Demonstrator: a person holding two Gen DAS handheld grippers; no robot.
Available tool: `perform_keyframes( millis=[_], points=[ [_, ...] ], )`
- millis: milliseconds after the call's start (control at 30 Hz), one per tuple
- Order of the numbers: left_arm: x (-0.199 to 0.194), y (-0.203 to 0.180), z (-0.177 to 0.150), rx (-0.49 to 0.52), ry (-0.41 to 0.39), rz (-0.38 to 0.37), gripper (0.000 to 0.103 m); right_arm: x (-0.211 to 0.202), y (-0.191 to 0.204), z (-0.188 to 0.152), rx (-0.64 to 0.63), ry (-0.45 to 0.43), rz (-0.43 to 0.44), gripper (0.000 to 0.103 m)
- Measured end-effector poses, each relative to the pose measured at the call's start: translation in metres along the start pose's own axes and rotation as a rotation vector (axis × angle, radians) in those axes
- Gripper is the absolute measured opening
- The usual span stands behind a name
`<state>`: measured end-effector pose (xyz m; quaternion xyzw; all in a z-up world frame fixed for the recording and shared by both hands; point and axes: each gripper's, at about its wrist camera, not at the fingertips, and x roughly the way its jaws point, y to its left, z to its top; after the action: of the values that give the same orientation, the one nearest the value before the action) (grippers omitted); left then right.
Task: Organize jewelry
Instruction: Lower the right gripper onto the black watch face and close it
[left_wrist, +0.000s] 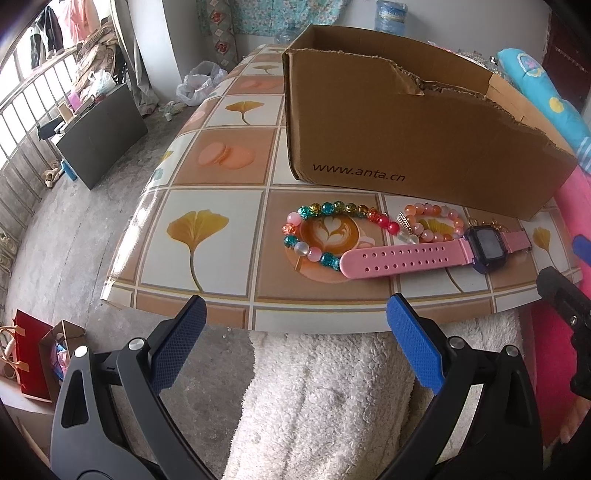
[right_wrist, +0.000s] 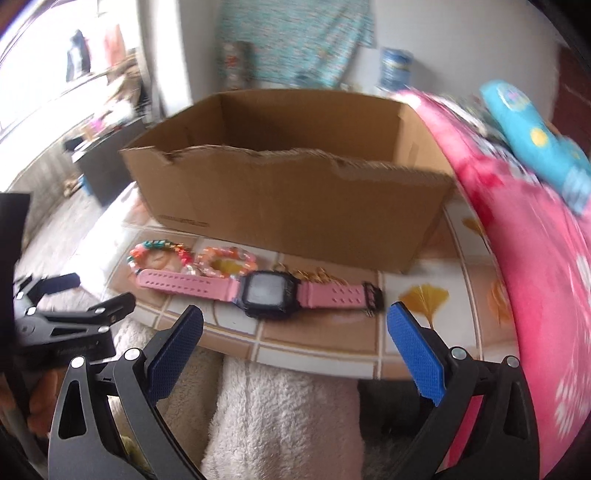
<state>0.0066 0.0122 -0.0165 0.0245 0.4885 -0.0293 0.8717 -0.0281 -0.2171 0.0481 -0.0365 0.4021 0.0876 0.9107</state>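
Note:
A pink-strapped watch (left_wrist: 424, 254) with a dark square face lies flat on the tiled table (left_wrist: 221, 177), in front of an open cardboard box (left_wrist: 406, 122). Under its strap lie a multicoloured bead bracelet (left_wrist: 325, 218) and a smaller peach bead bracelet (left_wrist: 436, 221). My left gripper (left_wrist: 295, 314) is open and empty, just off the table's near edge. In the right wrist view the watch (right_wrist: 266, 291), both bracelets (right_wrist: 162, 251) (right_wrist: 229, 258) and the box (right_wrist: 295, 199) show, blurred. My right gripper (right_wrist: 295, 321) is open and empty, near the watch.
A gold chain (right_wrist: 317, 275) lies behind the watch. A white fluffy towel (left_wrist: 332, 398) lies below the table edge. Pink bedding (right_wrist: 535, 240) and a blue cushion (left_wrist: 546, 96) crowd the right side. Floor with bags (left_wrist: 33, 354) lies to the left.

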Motion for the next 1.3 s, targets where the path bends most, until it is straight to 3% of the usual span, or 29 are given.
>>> perform_keyframes(
  millis=[167, 333, 533, 600, 733, 1133, 1167, 1233, 1300],
  points=[
    [0.003, 0.007, -0.002, 0.038, -0.040, -0.071, 0.094, 0.018, 0.009, 0.016, -0.166, 0.011, 0.109, 0.083],
    [-0.006, 0.010, -0.011, 0.096, -0.186, -0.225, 0.094, 0.041, 0.013, 0.023, -0.283, 0.079, 0.198, 0.072],
    [-0.004, 0.002, -0.007, 0.105, -0.196, -0.323, 0.094, 0.059, 0.019, 0.017, -0.414, 0.160, 0.213, 0.061],
    [-0.001, 0.000, -0.006, 0.088, -0.186, -0.388, 0.094, 0.064, 0.019, 0.016, -0.450, 0.186, 0.201, 0.056],
    [-0.006, -0.007, -0.008, 0.086, -0.211, -0.443, 0.094, 0.071, 0.019, 0.016, -0.500, 0.219, 0.208, 0.056],
    [-0.012, -0.062, -0.021, 0.451, -0.325, -0.197, 0.094, 0.072, 0.000, 0.029, -0.482, 0.309, 0.331, 0.053],
    [-0.011, -0.069, -0.023, 0.486, -0.328, -0.176, 0.091, 0.072, -0.005, 0.031, -0.458, 0.321, 0.352, 0.053],
    [-0.008, -0.081, -0.026, 0.550, -0.317, -0.147, 0.073, 0.071, -0.005, 0.027, -0.420, 0.341, 0.387, 0.053],
    [-0.004, -0.089, -0.027, 0.583, -0.306, -0.123, 0.066, 0.072, -0.008, 0.027, -0.380, 0.363, 0.427, 0.053]
  ],
)
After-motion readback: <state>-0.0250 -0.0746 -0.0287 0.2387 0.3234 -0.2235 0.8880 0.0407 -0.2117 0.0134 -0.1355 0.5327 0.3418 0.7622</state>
